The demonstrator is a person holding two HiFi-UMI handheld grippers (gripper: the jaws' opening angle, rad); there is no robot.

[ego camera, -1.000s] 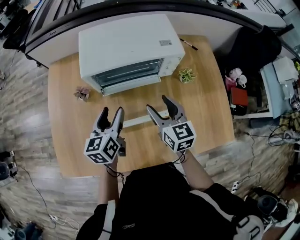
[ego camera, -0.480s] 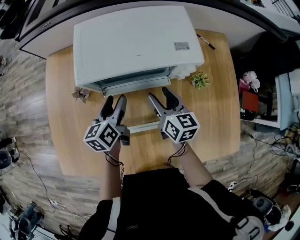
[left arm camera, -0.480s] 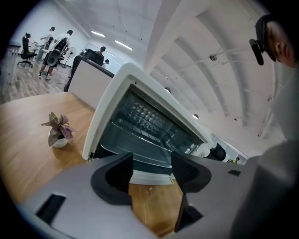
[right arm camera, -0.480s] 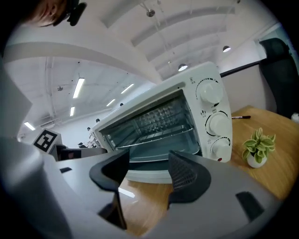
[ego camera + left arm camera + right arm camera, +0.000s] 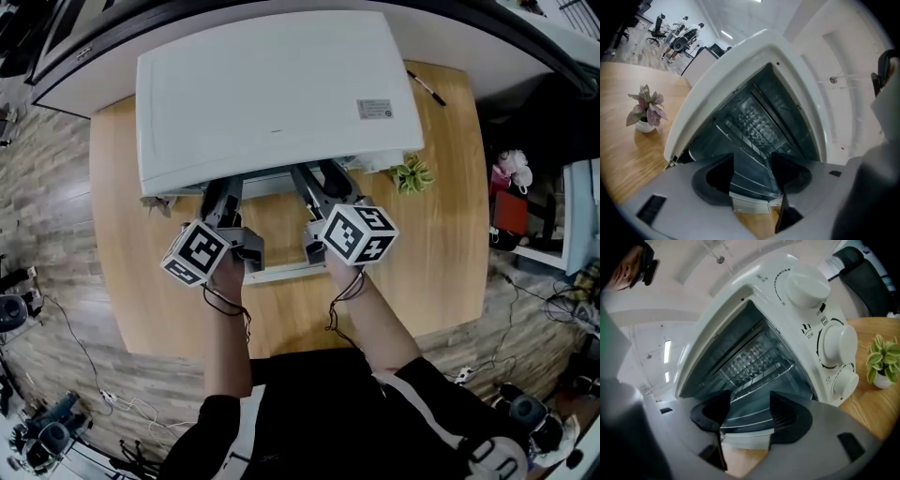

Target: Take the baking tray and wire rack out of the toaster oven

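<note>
The white toaster oven (image 5: 272, 94) stands on the wooden table with its glass door folded down, the door's white handle (image 5: 281, 274) nearest me. Inside, the wire rack (image 5: 764, 376) (image 5: 740, 136) sits on its rails, with a dimpled metal surface (image 5: 757, 123) behind it. I cannot tell the baking tray apart. My left gripper (image 5: 751, 176) (image 5: 225, 192) and right gripper (image 5: 747, 416) (image 5: 319, 180) both point into the oven mouth above the lowered door. Both are open and hold nothing. In the head view their tips are hidden under the oven's top edge.
Three white knobs (image 5: 839, 345) line the oven's right side. A small green plant (image 5: 412, 173) (image 5: 883, 359) stands right of the oven, a pink-leaved plant (image 5: 644, 108) left of it. A pen (image 5: 427, 86) lies at the table's back right.
Both grippers have travelled forward and down from the middle of the table to the oven's open mouth, rolling as they went. The right jaws have narrowed a little.
</note>
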